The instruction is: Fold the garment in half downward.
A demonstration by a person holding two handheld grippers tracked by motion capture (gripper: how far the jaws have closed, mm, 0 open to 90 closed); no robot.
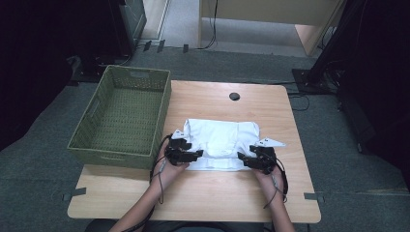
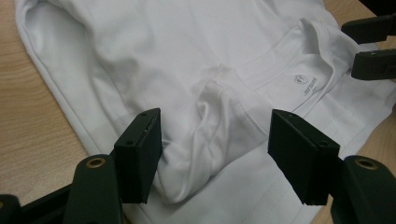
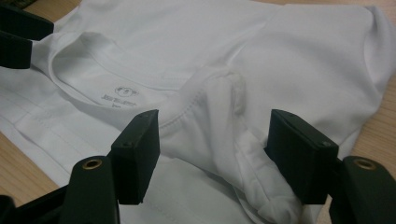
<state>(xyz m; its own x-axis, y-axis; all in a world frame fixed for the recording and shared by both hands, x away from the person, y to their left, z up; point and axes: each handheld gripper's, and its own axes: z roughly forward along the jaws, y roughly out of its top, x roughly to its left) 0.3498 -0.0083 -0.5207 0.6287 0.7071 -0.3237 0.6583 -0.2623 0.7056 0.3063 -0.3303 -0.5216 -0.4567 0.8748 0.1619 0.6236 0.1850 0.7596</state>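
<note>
High view, shirt: a white folded shirt (image 1: 220, 140) lies in the middle of the table (image 1: 203, 193), a little closer to the near edge than to the far edge.
High view, left gripper: the left gripper (image 1: 189, 155) is at the near left corner of the shirt, held by a hand (image 1: 167, 169) that comes from the near edge.
High view, right gripper: the right gripper (image 1: 245, 159) is at the near right corner of the shirt.
High view, basket: a green woven basket (image 1: 167, 111) stands on the left part of the table, beside the shirt; it reaches over the left edge.
High view, hole: a small dark round hole (image 1: 234, 96) is in the table near the far edge.
Left gripper view, jaws: the two black jaws are spread apart, and a raised fold of the white cloth lies between them. The left jaw is close to the fold; I cannot tell if it touches. The right jaw is apart from it.
Left gripper view, collar: the collar (image 2: 285, 70) with a small printed label is behind the fold, and the jaws of the other gripper are at the upper right.
Right gripper view, jaws: the jaws are spread, with a bunched fold of the shirt (image 3: 219, 107) between them; the pads do not press it.
</note>
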